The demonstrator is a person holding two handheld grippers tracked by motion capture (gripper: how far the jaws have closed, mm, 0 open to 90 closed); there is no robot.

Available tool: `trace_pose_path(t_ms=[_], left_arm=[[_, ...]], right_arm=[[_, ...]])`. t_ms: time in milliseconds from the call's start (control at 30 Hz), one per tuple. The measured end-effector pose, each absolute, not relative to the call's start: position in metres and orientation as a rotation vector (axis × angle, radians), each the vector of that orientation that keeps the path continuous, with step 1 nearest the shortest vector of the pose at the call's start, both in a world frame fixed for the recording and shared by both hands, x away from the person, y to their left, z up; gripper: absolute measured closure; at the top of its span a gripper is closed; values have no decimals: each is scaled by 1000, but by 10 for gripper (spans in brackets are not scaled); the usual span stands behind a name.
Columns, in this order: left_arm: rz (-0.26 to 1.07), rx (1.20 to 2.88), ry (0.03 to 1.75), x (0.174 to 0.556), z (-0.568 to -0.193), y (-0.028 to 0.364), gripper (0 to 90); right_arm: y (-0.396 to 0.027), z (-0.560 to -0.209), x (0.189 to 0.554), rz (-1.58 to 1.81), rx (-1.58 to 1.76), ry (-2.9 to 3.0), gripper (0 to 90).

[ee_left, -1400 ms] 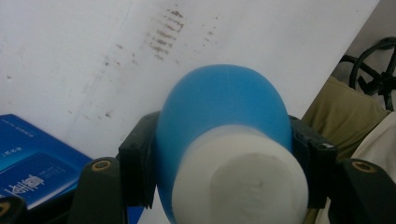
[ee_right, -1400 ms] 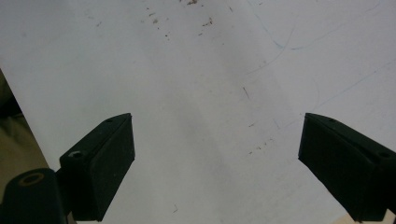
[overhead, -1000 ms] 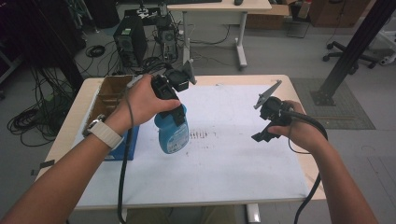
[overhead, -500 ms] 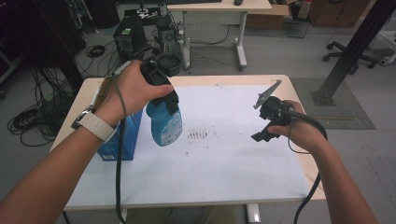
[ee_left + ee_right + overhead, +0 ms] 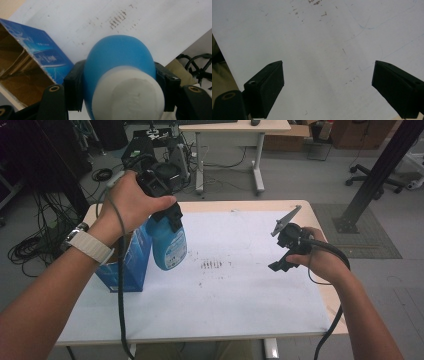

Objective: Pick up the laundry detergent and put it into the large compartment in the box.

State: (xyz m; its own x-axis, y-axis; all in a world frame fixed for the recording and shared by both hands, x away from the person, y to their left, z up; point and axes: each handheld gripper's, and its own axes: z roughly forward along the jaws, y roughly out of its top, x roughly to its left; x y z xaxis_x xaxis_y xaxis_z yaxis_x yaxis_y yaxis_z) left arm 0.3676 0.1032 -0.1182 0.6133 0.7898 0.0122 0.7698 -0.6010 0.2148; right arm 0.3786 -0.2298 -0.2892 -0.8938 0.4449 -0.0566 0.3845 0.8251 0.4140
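My left gripper (image 5: 172, 217) is shut on the neck of a blue bottle (image 5: 167, 242) with a white cap, which hangs in the air beside an open blue carton (image 5: 131, 265) at the table's left. In the left gripper view the bottle (image 5: 120, 75) sits between the two black jaws, cap toward the camera, with the carton (image 5: 30, 65) at the left. My right gripper (image 5: 276, 266) hovers over the right side of the white tabletop (image 5: 240, 290). Its jaws stand wide apart in the right gripper view, gripper (image 5: 328, 87) open with nothing between them.
A patch of dark marks (image 5: 212, 265) stains the middle of the tabletop. Behind the table are another desk (image 5: 235, 127), equipment with cables (image 5: 160, 150) on the floor, and a black post (image 5: 380, 170) at the right. The open carton shows a brown inside (image 5: 15, 75).
My left gripper has lifted the blue bottle higher and toward the far left, beside the carton. The right gripper has stayed where it was.
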Motion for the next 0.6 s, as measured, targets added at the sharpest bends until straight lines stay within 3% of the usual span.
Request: trace_pose_path(t_ms=[600], left_arm=[[182, 2535, 1479, 371, -79, 136, 376]], right_arm=[[-231, -287, 378, 602, 650, 2847, 108]])
